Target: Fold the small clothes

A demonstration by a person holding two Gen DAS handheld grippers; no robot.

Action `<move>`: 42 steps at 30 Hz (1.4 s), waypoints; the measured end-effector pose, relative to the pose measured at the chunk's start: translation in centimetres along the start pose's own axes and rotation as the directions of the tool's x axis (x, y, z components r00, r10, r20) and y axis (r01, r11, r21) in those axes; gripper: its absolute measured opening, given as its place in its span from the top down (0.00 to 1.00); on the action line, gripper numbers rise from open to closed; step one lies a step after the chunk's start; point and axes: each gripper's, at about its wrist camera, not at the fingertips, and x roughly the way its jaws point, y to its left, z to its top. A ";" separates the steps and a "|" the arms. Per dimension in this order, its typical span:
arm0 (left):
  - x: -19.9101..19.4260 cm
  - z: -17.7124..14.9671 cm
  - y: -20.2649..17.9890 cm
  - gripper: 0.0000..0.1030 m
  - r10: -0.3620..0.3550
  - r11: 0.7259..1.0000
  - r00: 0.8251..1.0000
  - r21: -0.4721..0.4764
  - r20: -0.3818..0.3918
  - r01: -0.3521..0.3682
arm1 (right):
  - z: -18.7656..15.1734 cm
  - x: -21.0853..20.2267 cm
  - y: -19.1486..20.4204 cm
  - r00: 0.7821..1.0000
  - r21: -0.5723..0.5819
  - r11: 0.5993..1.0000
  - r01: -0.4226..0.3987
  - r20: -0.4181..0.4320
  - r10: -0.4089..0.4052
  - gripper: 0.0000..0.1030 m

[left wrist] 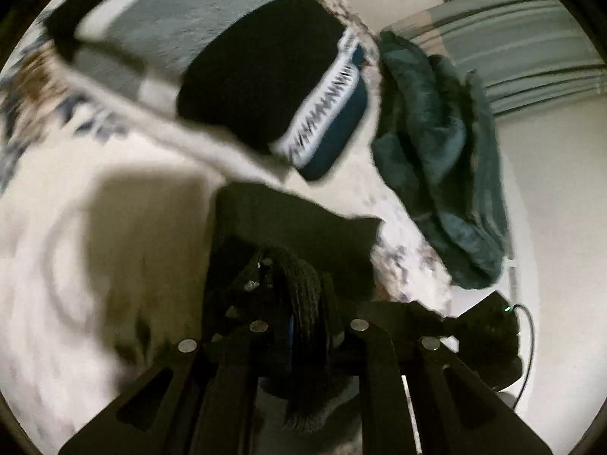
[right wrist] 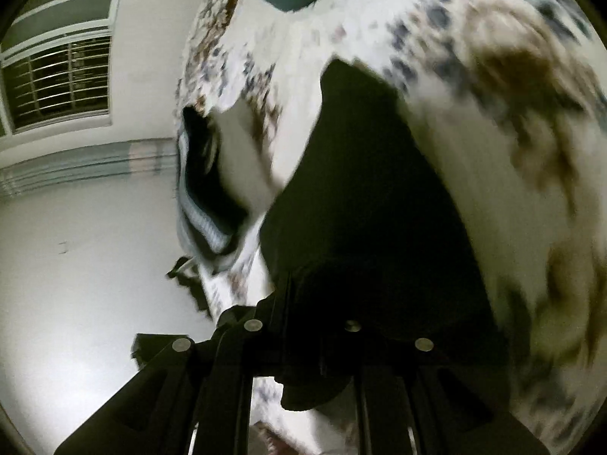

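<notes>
Left wrist view showed your left gripper [left wrist: 303, 303] clenched on a soft black ribbed knit garment [left wrist: 303, 288], hanging at 6 o'clock over the white flower-printed bedsheet [left wrist: 76, 265]. Your right gripper [right wrist: 322, 333] gripped the same black cloth [right wrist: 360, 208]. It looked light and limp; take it by the edges.

A bed in a printed white sheet, with clothes lying on it

We see the bed [left wrist: 76, 227] covered by a white sheet [right wrist: 455, 76] with blurred brown and blue-grey patches. On it lie a folded black garment [left wrist: 261, 76] with a white-and-blue patterned band, and beside it, at the sheet's edge, a crumpled dark green cloth [left wrist: 440, 159]. A grey-and-white cloth [left wrist: 182, 19] lies under the black piece.
</notes>
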 end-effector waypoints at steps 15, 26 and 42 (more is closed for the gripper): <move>-4.9 -0.8 1.0 0.29 0.038 0.999 0.985 -0.007 0.167 -0.038 | 4.8 -1.6 0.4 0.982 -0.179 0.966 0.184 0.005 -0.187 0.16; -6.9 -17.5 3.0 0.07 0.067 0.951 0.958 -0.307 0.278 0.023 | 5.1 -0.8 -4.3 0.930 -0.361 0.909 0.207 -0.216 -0.298 0.00; 3.3 -16.9 4.3 0.07 0.096 0.873 0.917 -0.475 0.386 0.108 | 7.5 8.4 -4.1 0.880 -0.375 0.925 -0.060 -0.457 -0.128 0.00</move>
